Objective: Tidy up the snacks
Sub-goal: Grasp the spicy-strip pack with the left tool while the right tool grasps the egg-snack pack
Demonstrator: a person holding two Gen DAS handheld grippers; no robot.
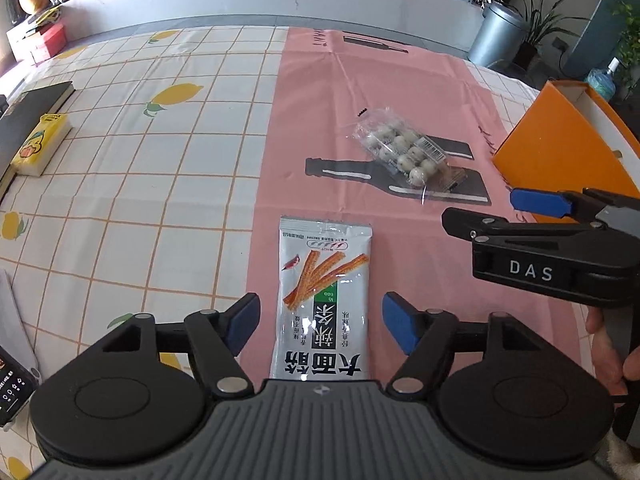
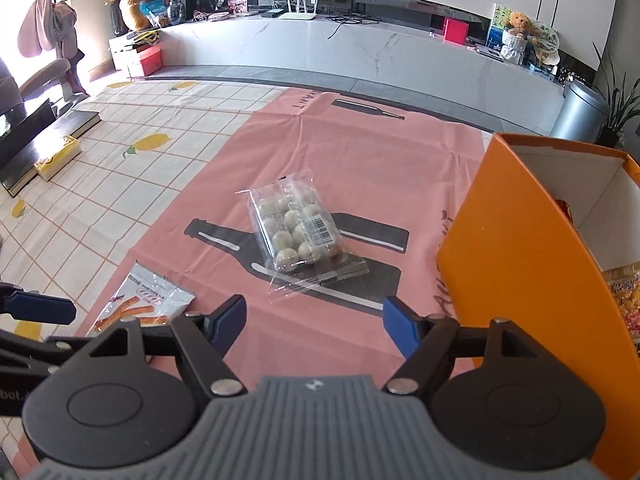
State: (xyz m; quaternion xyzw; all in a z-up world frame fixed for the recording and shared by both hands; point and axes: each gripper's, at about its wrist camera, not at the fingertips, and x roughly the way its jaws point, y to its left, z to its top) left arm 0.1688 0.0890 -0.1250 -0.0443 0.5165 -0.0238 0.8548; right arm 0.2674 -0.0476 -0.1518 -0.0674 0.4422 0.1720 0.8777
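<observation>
A white spicy-strip snack packet (image 1: 324, 300) lies flat on the pink cloth, between the open fingers of my left gripper (image 1: 320, 320), which hovers over its near end. The packet's corner also shows in the right wrist view (image 2: 148, 300). A clear pack of white round sweets (image 2: 298, 230) lies on the bottle print ahead of my right gripper (image 2: 314, 326), which is open and empty. The pack also shows in the left wrist view (image 1: 408, 152). An open orange box (image 2: 520, 248) stands to the right and holds snack packets (image 2: 626, 300). The right gripper appears in the left wrist view (image 1: 516, 212).
The table carries a lemon-check cloth (image 1: 140, 184) and a pink cloth (image 2: 360, 152). A yellow tissue pack (image 1: 40, 144) and a black book (image 1: 28, 112) lie at the left. A phone (image 1: 12, 388) sits at the near left edge. The orange box also shows at the right (image 1: 560, 148).
</observation>
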